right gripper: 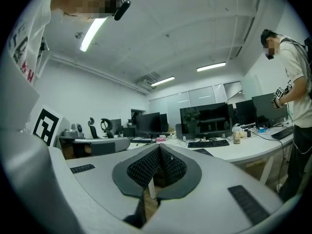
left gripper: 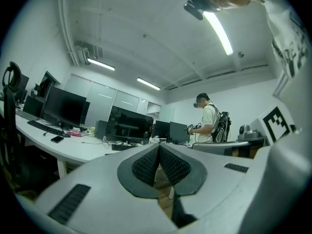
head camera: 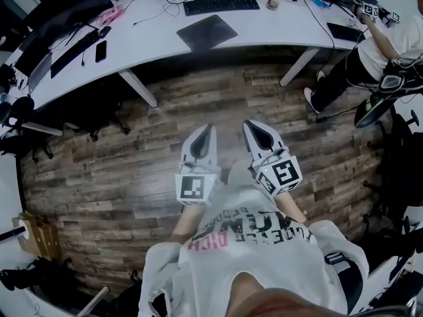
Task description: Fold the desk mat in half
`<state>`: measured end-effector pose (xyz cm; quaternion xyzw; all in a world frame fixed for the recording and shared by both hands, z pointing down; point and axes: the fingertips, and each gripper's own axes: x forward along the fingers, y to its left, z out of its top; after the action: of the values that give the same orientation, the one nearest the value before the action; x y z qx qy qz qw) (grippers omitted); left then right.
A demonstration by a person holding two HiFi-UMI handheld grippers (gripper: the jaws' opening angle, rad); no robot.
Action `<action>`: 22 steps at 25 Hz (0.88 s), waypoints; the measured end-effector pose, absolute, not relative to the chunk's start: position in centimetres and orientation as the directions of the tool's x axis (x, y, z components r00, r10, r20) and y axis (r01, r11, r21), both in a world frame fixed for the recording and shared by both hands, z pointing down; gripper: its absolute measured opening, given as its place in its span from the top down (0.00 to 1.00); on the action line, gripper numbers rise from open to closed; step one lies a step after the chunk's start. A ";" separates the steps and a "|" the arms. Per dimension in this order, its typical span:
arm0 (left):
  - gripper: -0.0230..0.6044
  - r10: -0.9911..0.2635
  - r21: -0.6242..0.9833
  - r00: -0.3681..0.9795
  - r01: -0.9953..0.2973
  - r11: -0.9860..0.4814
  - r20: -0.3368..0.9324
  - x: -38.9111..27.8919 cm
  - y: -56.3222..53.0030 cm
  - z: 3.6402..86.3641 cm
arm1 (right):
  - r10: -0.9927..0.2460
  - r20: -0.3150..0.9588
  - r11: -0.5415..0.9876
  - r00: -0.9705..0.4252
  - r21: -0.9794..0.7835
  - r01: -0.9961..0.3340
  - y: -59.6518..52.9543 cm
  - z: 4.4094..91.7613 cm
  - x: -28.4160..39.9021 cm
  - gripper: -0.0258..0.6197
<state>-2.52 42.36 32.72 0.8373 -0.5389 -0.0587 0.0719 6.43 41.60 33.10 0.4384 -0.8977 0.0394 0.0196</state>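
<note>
The dark grey desk mat lies flat and unfolded on the white desk, in front of a black keyboard. In the right gripper view the mat is a thin dark slab on the desk edge. Both grippers hang side by side over the wooden floor, well short of the desk. My left gripper is shut with nothing between its pads. The right gripper is shut and empty too. Both point level toward the desk.
Slanted desk legs stand under the desk. A person sits at the right end beside a black tablet. A phone and a second keyboard lie at the left. Bags line the right side.
</note>
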 end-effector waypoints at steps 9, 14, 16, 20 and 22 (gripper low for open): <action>0.96 -0.929 0.213 0.368 -0.910 -0.355 0.024 -1.6 37.0 33.9 | -0.805 0.091 0.580 -0.586 -0.091 -0.810 35.6 34.1 9.7 0.96; 0.96 -0.934 0.201 0.355 -0.918 -0.342 0.034 -0.4 32.0 33.7 | -0.814 0.106 0.562 -0.571 -0.107 -0.820 30.3 34.5 11.9 0.96; 0.96 -0.937 0.203 0.346 -0.921 -0.332 0.036 0.1 30.1 33.7 | -0.813 0.109 0.561 -0.572 -0.115 -0.820 28.5 34.6 12.6 0.96; 0.96 -0.943 0.211 0.333 -0.924 -0.319 0.031 1.5 27.2 33.6 | -0.806 0.117 0.569 -0.580 -0.118 -0.814 25.5 34.6 14.0 0.96; 0.96 -0.945 0.215 0.327 -0.925 -0.314 0.028 2.2 25.9 33.7 | -0.803 0.115 0.574 -0.585 -0.117 -0.810 24.1 34.3 14.7 0.96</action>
<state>2.24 25.91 33.65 0.8089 -0.5777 -0.0515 0.0962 14.73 24.11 34.33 0.4546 -0.8869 0.0785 0.0244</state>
